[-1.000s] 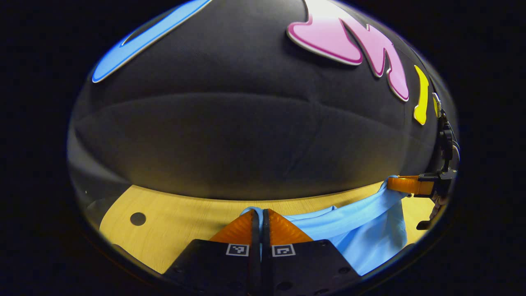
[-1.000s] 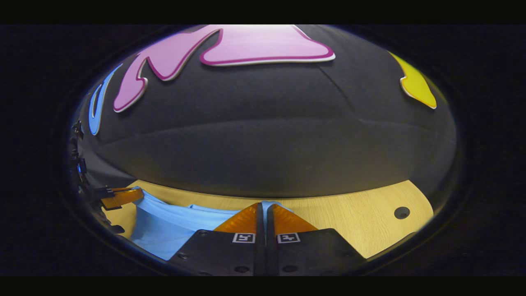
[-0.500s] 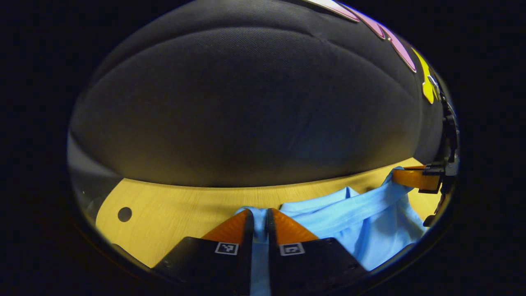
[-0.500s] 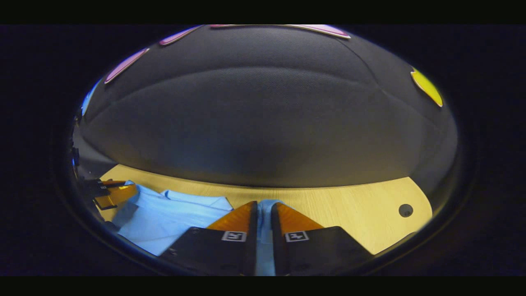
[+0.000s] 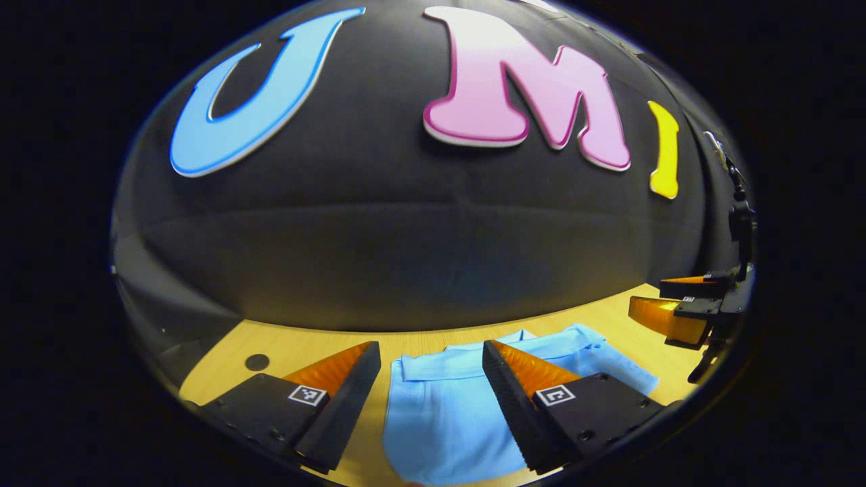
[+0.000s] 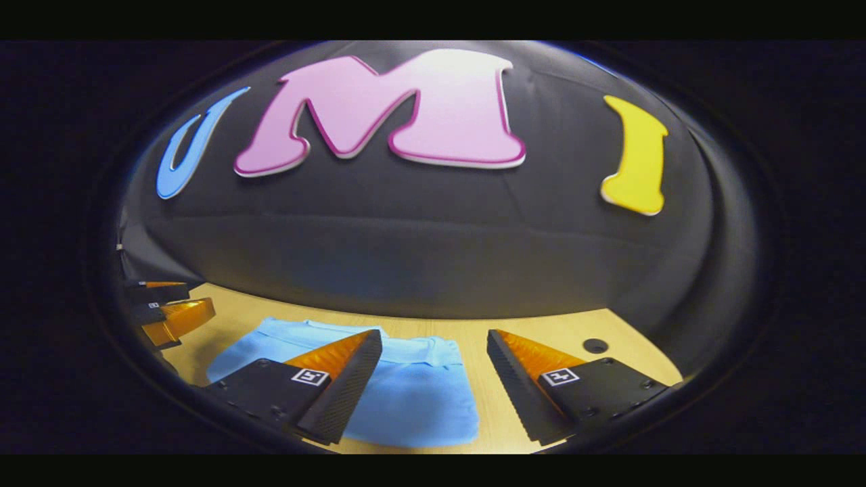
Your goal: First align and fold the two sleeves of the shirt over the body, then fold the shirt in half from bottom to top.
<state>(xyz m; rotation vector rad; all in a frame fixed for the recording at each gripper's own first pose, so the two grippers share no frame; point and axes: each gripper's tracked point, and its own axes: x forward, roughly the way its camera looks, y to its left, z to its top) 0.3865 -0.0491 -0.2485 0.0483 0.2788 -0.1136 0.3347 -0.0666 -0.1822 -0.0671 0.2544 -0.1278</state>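
left tool (image 5: 431, 355) spread wide, shirt (image 5: 446, 412) folded flat on desk (image 5: 284, 345) near its far edge | right tool (image 6: 434, 345) spread too (both pinched the hem a second ago)

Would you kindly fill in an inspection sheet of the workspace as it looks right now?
Surface: wooden table with a round hole.
Job's things: light blue shirt lies folded flat on the table, free of both grippers.
Clutter: nothing seen.
Grippers: left gripper open above the shirt; right gripper open above the shirt's right edge.
Cables: dark cabling behind the right gripper in the left gripper view.
Surroundings: black cloth booth wall.
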